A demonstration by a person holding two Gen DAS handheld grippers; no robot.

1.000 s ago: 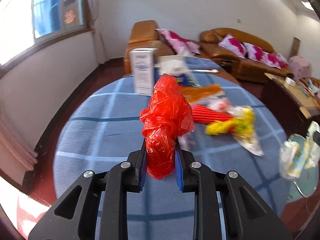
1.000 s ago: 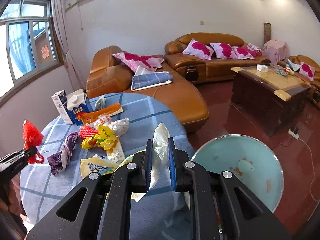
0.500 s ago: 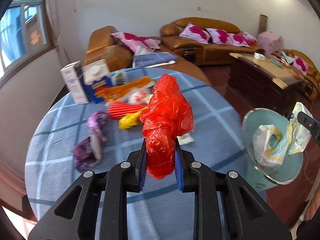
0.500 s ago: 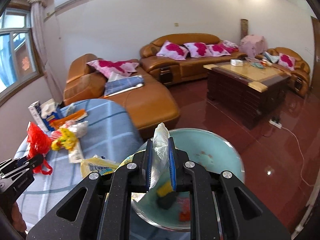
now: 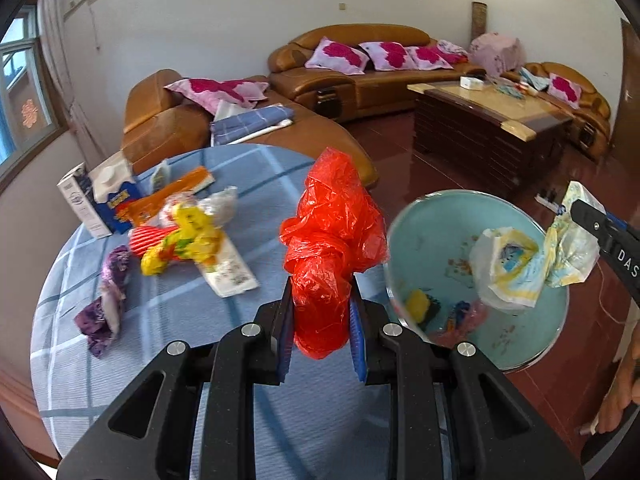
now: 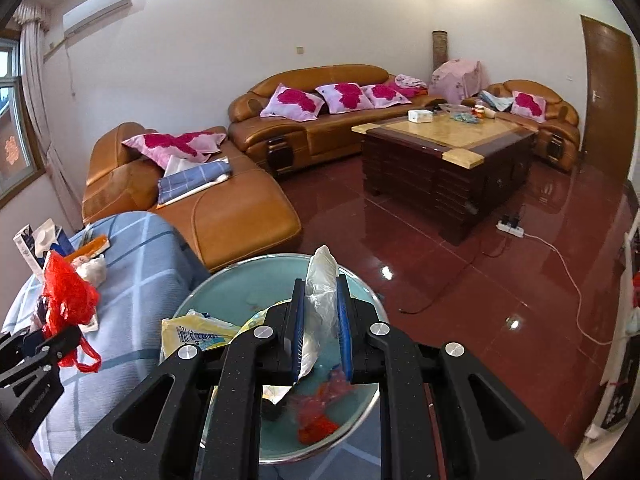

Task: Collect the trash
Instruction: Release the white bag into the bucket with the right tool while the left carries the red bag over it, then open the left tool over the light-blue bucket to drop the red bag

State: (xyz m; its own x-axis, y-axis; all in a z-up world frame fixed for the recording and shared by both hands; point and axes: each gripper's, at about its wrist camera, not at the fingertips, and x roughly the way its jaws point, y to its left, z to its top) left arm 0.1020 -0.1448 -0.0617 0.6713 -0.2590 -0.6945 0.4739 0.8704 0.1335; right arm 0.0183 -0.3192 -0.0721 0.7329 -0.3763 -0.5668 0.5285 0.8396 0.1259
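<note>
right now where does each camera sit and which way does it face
Left wrist: sits behind the left tongs, shut on the red bag; faces across the blue table toward the teal bin and sofas.
Right wrist: sits behind the right tongs, shut on a white wrapper; faces down into the bin, room beyond.
Shared: bin, table, red bag, sofas; each view catches the other tongs.

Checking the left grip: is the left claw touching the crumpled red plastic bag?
Touching. The left wrist view shows the left claw clamping the crumpled red plastic bag between both pads.
</note>
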